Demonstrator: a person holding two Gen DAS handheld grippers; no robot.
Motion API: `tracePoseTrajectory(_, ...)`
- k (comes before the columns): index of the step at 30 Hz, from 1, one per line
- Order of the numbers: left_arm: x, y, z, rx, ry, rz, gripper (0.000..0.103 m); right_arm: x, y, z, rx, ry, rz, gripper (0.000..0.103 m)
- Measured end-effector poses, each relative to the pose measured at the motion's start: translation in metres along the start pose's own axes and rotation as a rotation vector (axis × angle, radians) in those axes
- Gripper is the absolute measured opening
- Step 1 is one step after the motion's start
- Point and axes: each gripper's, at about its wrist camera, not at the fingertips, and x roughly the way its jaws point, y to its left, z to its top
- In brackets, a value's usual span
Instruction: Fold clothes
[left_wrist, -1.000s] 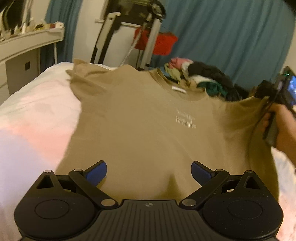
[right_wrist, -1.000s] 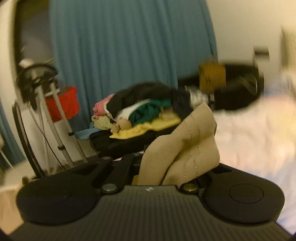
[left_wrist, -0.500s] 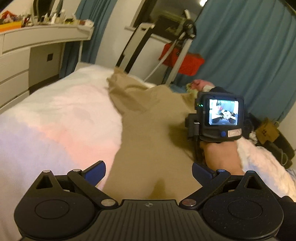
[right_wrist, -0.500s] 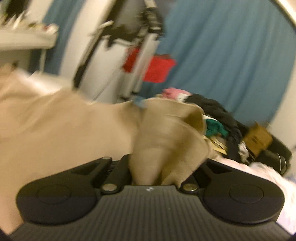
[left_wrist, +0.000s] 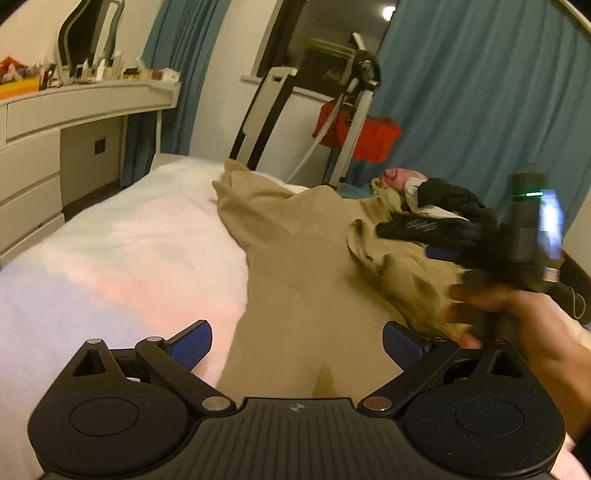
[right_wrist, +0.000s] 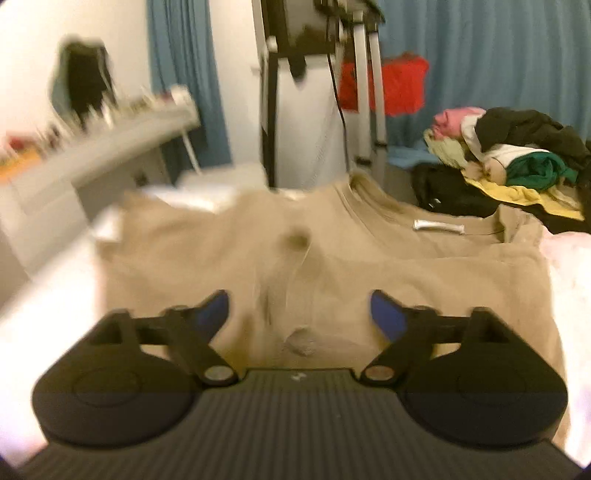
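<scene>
Tan T-shirt (left_wrist: 303, 258) lies on the white bed cover (left_wrist: 122, 251), spread across the middle and right of the bed, its right side folded in over the body with a bunched sleeve on top (fold edge runs roughly straight up the shirt in the left wrist view). In the right wrist view the collar and a small white neck label (right_wrist: 439, 226) sit at the far end, near the heap of mixed clothes (right_wrist: 517, 158) beyond the bed edge.

Left gripper (left_wrist: 297, 341) hovers low over the shirt hem, blue pads spread wide, nothing pinched between them.

Right gripper (right_wrist: 299, 312) also over the shirt; its jaws have just been opening and now stand wide apart with only loose cloth below them, no grip. From the left wrist view it shows blurred at right, held by a bare hand (left_wrist: 517, 314).

Background: white dresser (left_wrist: 55, 147) at left, blue curtain (left_wrist: 480, 92), red item (left_wrist: 358, 136) on a metal frame.
</scene>
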Motion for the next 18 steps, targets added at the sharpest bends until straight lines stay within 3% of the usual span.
tracePoseTrajectory(6,-0.028,-0.011,-0.011,0.025,0.021,-0.065,0.100,-0.134,0.016,-0.018,0.081,-0.096,-0.010,0.086)
tracePoseTrajectory(11,-0.054,-0.033,-0.028,0.099,0.037,-0.128,0.100,-0.245,0.008,-0.065,0.159,-0.165,-0.055,0.086)
tracePoseTrajectory(14,-0.070,-0.047,-0.039,0.174,0.022,-0.150,0.100,-0.288,0.006,-0.099,0.227,-0.166,-0.081,0.086)
tracePoseTrajectory(18,-0.081,-0.064,-0.056,0.276,-0.002,-0.150,0.100,-0.310,0.006,-0.131,0.267,-0.186,-0.105,0.086)
